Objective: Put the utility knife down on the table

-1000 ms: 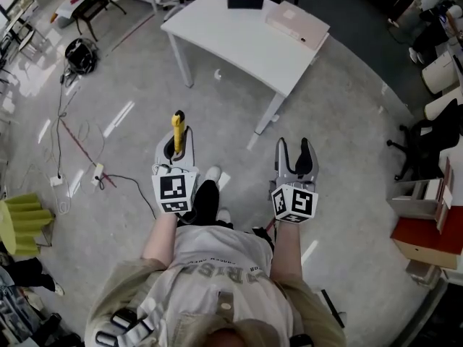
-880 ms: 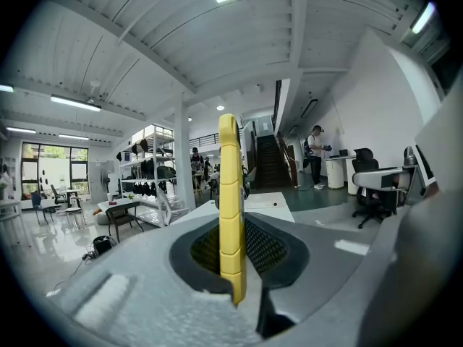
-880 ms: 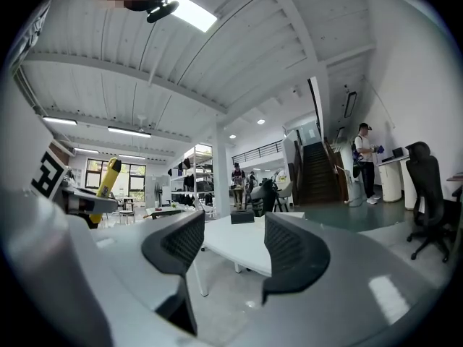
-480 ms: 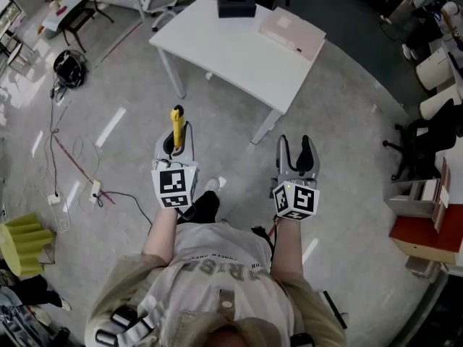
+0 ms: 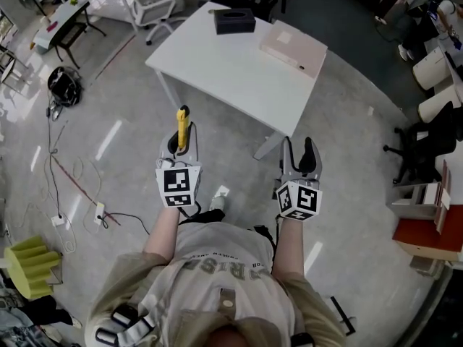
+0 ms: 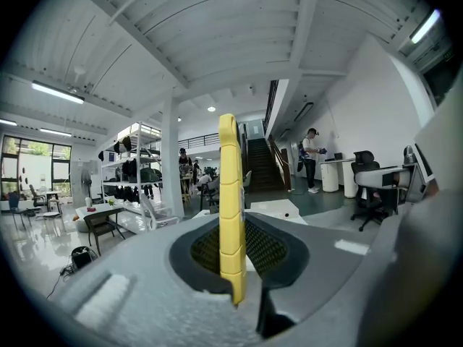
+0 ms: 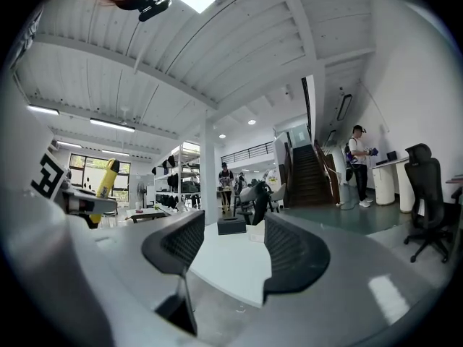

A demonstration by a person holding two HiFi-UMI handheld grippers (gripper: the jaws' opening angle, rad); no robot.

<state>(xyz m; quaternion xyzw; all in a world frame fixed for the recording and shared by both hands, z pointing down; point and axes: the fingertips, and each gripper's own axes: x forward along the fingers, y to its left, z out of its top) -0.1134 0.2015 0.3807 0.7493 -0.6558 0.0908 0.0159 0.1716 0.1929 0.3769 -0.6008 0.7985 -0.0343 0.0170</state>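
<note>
A yellow utility knife point(image 5: 182, 126) stands upright between the jaws of my left gripper point(image 5: 181, 144), which is shut on it; in the left gripper view the knife point(image 6: 231, 215) rises straight up from the pads. My right gripper point(image 5: 303, 157) is open and empty, its pads point(image 7: 293, 255) apart with the white table point(image 7: 228, 262) showing between them. The white table point(image 5: 224, 56) lies just ahead of both grippers in the head view. Both grippers are over the floor, short of the table's near edge.
On the table sit a black box point(image 5: 234, 21) and a flat pink box point(image 5: 293, 47). Cables point(image 5: 72, 179) trail across the floor at the left. Office chairs point(image 5: 427, 136) and red and white boxes point(image 5: 427, 226) stand at the right. A person point(image 6: 311, 157) stands by the stairs.
Both grippers have moved forward toward the white table, which now sits closer in the head view. The knife stays held upright in the left gripper; the right stays open.
</note>
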